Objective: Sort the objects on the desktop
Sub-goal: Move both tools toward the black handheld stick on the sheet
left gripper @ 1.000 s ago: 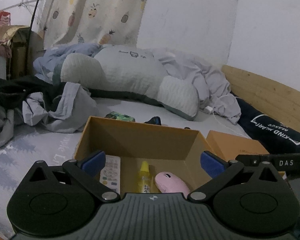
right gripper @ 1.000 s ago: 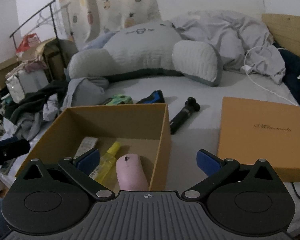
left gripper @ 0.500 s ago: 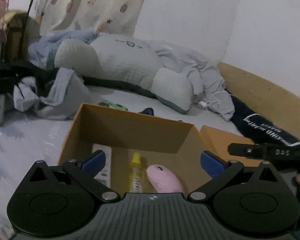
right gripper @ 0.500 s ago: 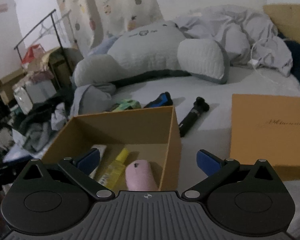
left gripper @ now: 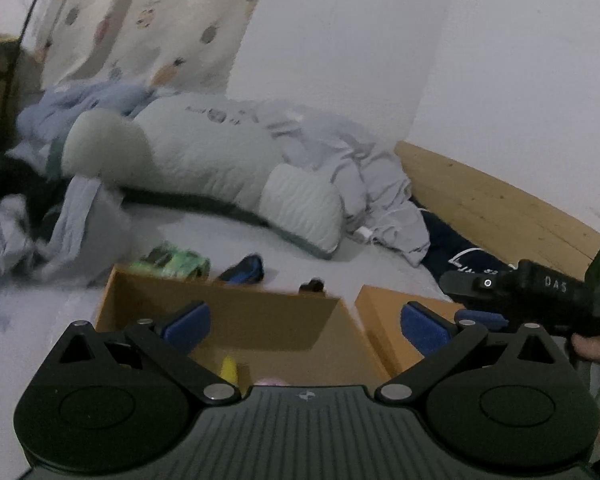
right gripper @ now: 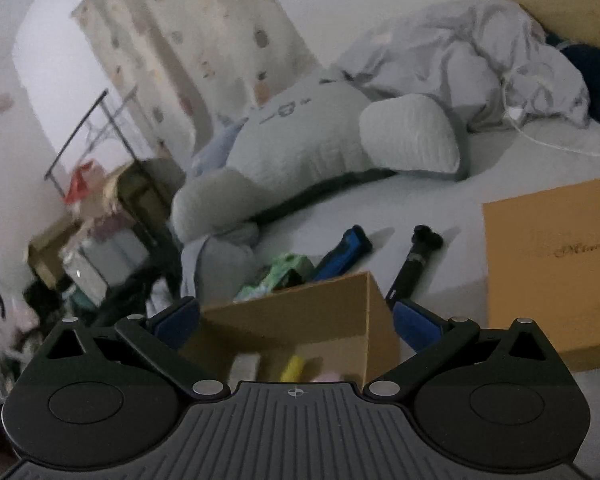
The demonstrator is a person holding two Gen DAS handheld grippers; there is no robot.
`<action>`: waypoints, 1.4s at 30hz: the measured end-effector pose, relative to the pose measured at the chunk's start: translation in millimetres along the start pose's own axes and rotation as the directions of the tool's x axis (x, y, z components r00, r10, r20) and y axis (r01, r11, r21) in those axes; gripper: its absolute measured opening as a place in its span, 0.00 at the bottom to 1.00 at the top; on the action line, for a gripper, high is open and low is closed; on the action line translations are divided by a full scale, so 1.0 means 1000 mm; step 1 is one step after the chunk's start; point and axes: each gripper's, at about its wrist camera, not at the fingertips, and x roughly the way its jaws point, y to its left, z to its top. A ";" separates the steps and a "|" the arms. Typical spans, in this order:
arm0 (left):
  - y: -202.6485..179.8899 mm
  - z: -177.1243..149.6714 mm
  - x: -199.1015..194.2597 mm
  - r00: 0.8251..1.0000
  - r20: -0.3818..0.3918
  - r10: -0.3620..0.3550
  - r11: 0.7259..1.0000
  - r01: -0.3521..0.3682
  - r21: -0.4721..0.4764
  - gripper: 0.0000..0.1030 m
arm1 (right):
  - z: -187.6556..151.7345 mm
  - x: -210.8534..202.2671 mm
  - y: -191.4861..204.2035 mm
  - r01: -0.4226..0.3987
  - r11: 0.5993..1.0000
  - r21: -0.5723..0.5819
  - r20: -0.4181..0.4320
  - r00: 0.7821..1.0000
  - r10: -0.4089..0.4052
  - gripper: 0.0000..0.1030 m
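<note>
An open orange box (left gripper: pixel 260 320) (right gripper: pixel 320 316) sits on the bed in front of both grippers. Inside it I see a yellow bottle (right gripper: pixel 294 368) (left gripper: pixel 229 368), a white remote (right gripper: pixel 244 366) and the edge of a pink mouse (right gripper: pixel 328 378) (left gripper: pixel 270 382). Beyond the box lie a green packet (right gripper: pixel 284 272) (left gripper: pixel 176 260), a blue-and-black object (right gripper: pixel 346 250) (left gripper: pixel 244 270) and a black stick-like tool (right gripper: pixel 414 258). My left gripper (left gripper: pixel 304 320) is open and empty above the box. My right gripper (right gripper: pixel 296 316) is open and empty too.
The orange lid (right gripper: pixel 552 264) (left gripper: pixel 384 320) lies flat to the right of the box. A large grey plush pillow (right gripper: pixel 332 140) and rumpled bedding (right gripper: pixel 480 64) fill the back. Clothes and boxes (right gripper: pixel 92 240) pile up at the left. A hand (left gripper: pixel 596 350) holds the right gripper's handle.
Both grippers have tilted up and drawn back, so the box contents have slid low behind the gripper bodies. Both stay open and empty.
</note>
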 end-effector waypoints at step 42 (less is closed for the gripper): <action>-0.007 0.063 0.326 0.736 -0.675 -0.053 0.995 0.094 0.024 0.87 | 0.104 0.211 -0.146 0.185 0.938 0.291 -0.268 0.957 -0.106 0.97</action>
